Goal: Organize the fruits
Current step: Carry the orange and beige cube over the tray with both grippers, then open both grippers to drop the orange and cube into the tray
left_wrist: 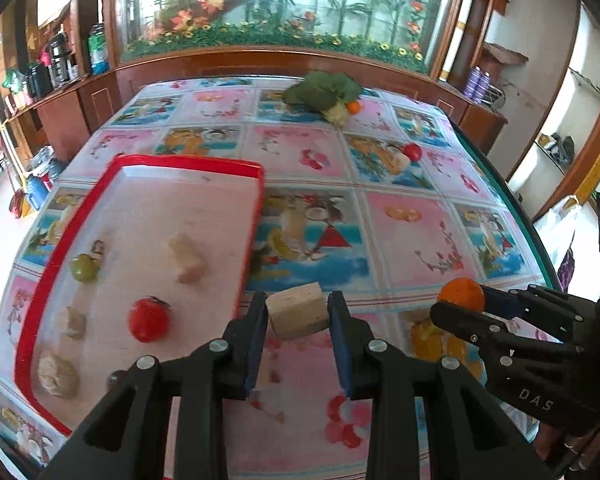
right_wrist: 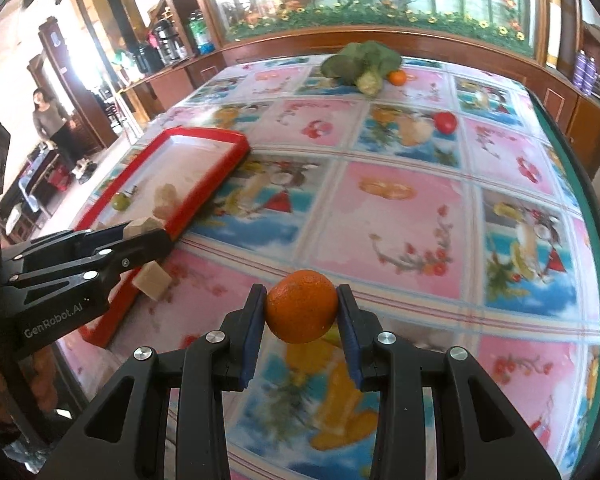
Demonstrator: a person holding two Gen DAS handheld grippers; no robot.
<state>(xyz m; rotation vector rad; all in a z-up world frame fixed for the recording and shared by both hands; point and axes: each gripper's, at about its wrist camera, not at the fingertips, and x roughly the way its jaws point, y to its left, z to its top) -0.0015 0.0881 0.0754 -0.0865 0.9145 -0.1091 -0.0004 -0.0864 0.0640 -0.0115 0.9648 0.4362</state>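
1. The left tool [left_wrist: 298, 312] pinches a pale tan block [left_wrist: 298, 315] between its blue pads, held above the counter [left_wrist: 312, 152] just off the near right edge of the red tray [left_wrist: 188, 162].
2. The right tool [right_wrist: 301, 307] pinches an orange [right_wrist: 301, 306] the same way, clear of the counter; in the left view it sits to the right of the block, well apart from it.
3. Both tools point steeply downward and forward, side by side, with bare patterned cloth between them.
4. Open room — the middle and right of the counter are free of things as far as a red tomato [right_wrist: 445, 122] toward the far right; the counter's green right edge [right_wrist: 592, 216] curves past it.
5. At the far edge lie a leafy green vegetable [left_wrist: 320, 90] and a small orange fruit [left_wrist: 353, 107] just beside it, in front of a wooden cabinet [left_wrist: 260, 62].
6. The tray lies on the left of the counter; its red rim rises between the left tool and the tray floor.
7. In the tray — a green fruit [left_wrist: 85, 267], a red tomato-like fruit [left_wrist: 148, 319], and several pale chunks [left_wrist: 186, 260], all apart from each other.
8. A person [right_wrist: 52, 124] stands far off at the left in the right view.
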